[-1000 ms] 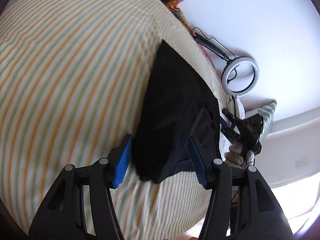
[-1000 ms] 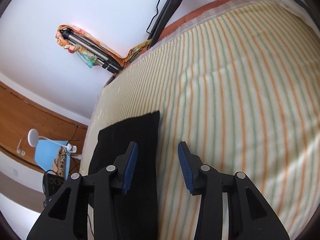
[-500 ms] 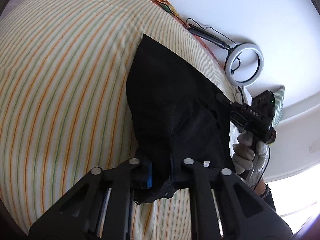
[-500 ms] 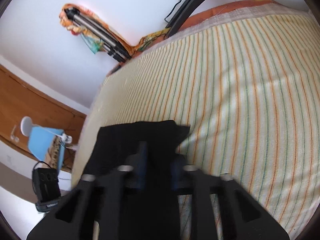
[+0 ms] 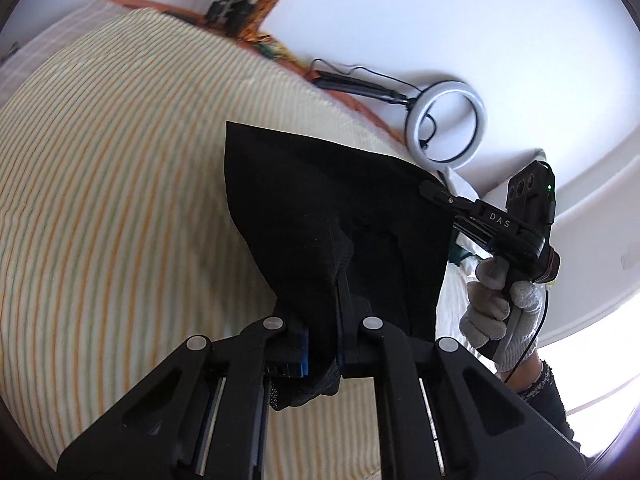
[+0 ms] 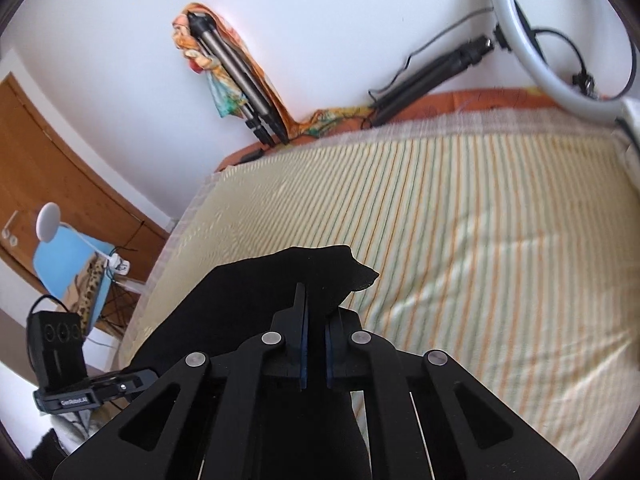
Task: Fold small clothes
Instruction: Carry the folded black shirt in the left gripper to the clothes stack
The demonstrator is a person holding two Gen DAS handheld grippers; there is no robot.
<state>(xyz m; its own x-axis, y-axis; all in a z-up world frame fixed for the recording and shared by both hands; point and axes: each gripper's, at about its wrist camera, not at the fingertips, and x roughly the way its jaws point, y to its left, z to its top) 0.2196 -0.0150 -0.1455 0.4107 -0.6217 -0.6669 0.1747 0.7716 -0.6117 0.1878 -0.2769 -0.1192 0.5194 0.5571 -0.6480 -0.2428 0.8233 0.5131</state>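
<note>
A small black garment [image 5: 320, 208] hangs lifted above the striped bed cover [image 5: 100, 200]. My left gripper [image 5: 322, 340] is shut on its near edge, with cloth bunched between the blue pads. My right gripper [image 6: 314, 344] is shut on another edge of the same black garment [image 6: 256, 304], which drapes over its fingers. The right gripper also shows in the left wrist view [image 5: 436, 196], clamped on the far right corner and held by a gloved hand [image 5: 496, 304]. The left gripper shows at the lower left of the right wrist view [image 6: 136, 380].
The striped cover [image 6: 480, 220] spreads over the bed. A ring light [image 5: 446, 124] and a folded tripod [image 6: 240, 76] wrapped in colourful cloth lean against the white wall behind the bed. A blue chair [image 6: 68, 264] and a wooden door [image 6: 48, 148] stand at the left.
Both grippers went from open beside the flat garment to shut on its edges. They have since lifted it off the bed cover.
</note>
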